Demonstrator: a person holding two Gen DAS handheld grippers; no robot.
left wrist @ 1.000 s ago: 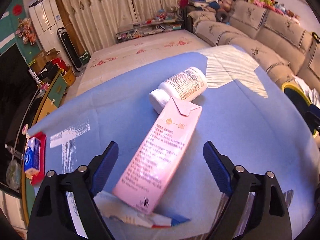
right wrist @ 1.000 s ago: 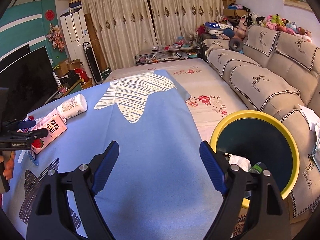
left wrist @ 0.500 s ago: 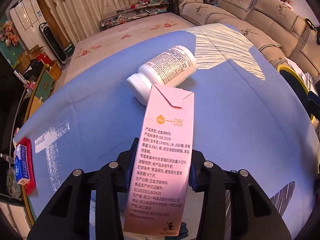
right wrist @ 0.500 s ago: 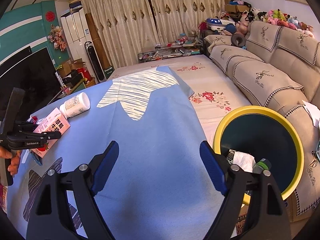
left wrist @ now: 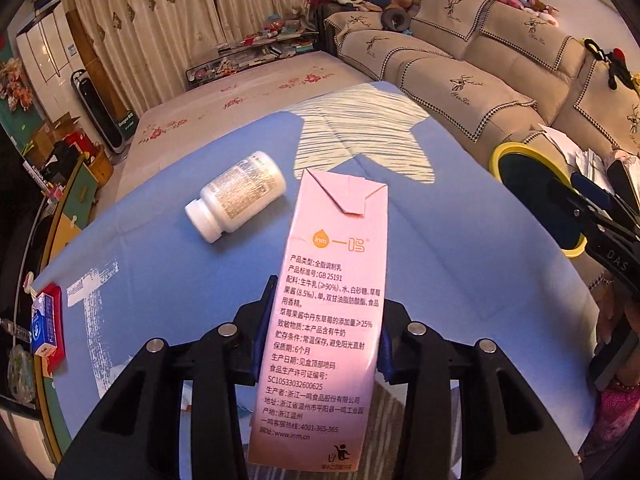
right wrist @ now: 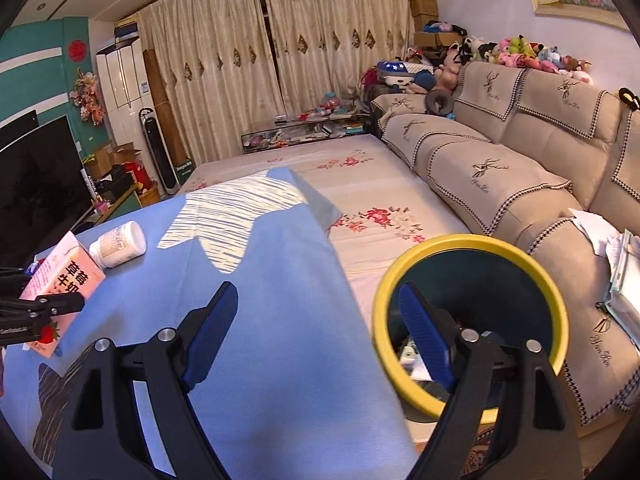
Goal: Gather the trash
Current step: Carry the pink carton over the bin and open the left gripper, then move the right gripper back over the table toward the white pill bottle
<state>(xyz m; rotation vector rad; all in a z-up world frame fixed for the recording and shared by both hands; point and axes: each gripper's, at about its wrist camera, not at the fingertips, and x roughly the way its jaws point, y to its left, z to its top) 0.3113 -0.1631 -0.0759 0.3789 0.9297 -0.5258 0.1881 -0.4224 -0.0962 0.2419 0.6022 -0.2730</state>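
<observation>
My left gripper (left wrist: 326, 320) is shut on a pink milk carton (left wrist: 336, 280), its pads pressing both narrow sides, and holds it lifted off the blue cloth (left wrist: 440, 240). A white pill bottle (left wrist: 236, 200) lies on its side just beyond the carton. In the right wrist view the carton (right wrist: 68, 276) and bottle (right wrist: 118, 244) are far left, with the left gripper (right wrist: 40, 308) around the carton. My right gripper (right wrist: 318, 332) is open with nothing between its fingers, over the cloth's right edge beside the yellow-rimmed bin (right wrist: 472, 240). Some trash lies inside the bin.
A red and blue pack (left wrist: 46, 324) lies at the cloth's left edge. The beige sofa (right wrist: 520, 168) runs along the right behind the bin, with papers (right wrist: 600, 228) on its seat. A dark TV (right wrist: 36, 184) stands at the left.
My left gripper closed on the pink carton and lifted it off the cloth, drawing right of the bottle. My right gripper stayed open and shifted slightly toward the bin.
</observation>
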